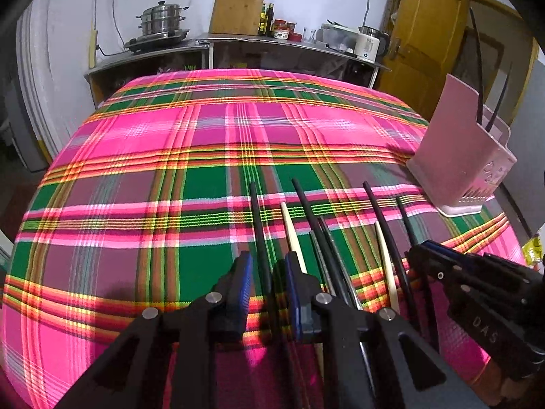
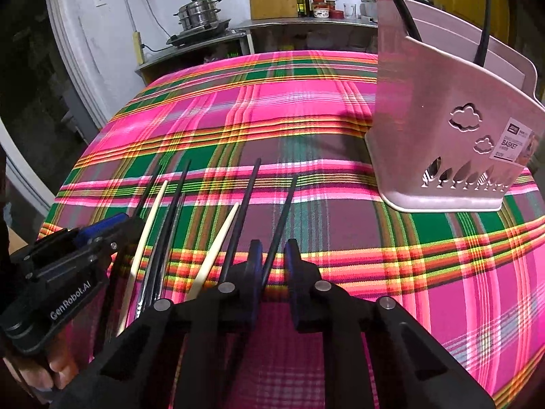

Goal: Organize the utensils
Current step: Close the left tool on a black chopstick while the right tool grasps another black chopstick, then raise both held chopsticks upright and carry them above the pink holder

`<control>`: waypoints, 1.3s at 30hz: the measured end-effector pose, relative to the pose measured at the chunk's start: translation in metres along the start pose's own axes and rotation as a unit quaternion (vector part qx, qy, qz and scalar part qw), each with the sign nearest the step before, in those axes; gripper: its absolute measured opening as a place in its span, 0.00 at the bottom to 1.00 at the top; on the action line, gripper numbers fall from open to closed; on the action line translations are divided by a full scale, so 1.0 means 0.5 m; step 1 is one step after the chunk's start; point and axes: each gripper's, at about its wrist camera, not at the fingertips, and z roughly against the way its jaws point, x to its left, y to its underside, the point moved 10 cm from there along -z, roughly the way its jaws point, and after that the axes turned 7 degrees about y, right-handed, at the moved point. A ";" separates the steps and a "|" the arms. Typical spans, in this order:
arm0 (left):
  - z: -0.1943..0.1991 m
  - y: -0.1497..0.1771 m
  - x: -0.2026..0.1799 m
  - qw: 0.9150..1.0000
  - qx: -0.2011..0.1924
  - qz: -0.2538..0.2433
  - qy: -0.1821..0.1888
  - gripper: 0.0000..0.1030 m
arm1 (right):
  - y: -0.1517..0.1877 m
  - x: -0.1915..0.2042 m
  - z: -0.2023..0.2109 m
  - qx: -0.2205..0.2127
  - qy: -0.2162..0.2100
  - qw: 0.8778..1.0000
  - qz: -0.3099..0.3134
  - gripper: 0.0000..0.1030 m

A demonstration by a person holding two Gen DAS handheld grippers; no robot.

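Observation:
Several chopsticks lie side by side on the plaid tablecloth (image 1: pixel 153 143), black ones and two cream ones (image 1: pixel 291 231) (image 2: pixel 218 245). My left gripper (image 1: pixel 269 269) is narrowly shut on the leftmost black chopstick (image 1: pixel 257 218), which runs forward between its blue pads. My right gripper (image 2: pixel 274 259) is shut on the rightmost black chopstick (image 2: pixel 286 211) in the same way. Both held sticks still point along the cloth. The two grippers sit side by side, and each shows in the other's view (image 1: pixel 425 252) (image 2: pixel 102 228). A pink utensil basket (image 2: pixel 425 136) (image 1: pixel 453 156) stands ahead to the right and holds two black chopsticks (image 2: pixel 483 34).
Behind the table runs a metal counter with a steamer pot (image 1: pixel 163 20), a wooden cutting board (image 1: pixel 238 6), bottles and a white kettle (image 1: pixel 369 44). A yellow door (image 1: pixel 425 34) is at the back right. A hand (image 2: pixel 51 371) grips the left tool.

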 end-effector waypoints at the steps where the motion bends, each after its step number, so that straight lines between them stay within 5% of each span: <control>1: 0.000 0.000 0.000 1.000 0.000 -0.001 -0.003 0.15 | 0.000 -0.001 0.000 0.000 0.001 1.000 0.001 0.10; 3: -0.002 -0.002 0.001 1.000 0.001 0.001 -0.004 0.07 | -0.003 0.000 -0.002 0.002 0.000 1.000 0.001 0.09; 14: 0.038 -0.018 -0.014 0.999 -0.013 0.011 0.030 0.05 | -0.018 -0.002 0.037 -0.010 -0.026 1.000 -0.003 0.07; 39: 0.308 -0.106 -0.109 0.992 -0.099 -0.030 0.072 0.05 | -0.088 -0.041 0.308 -0.123 -0.055 0.991 -0.020 0.06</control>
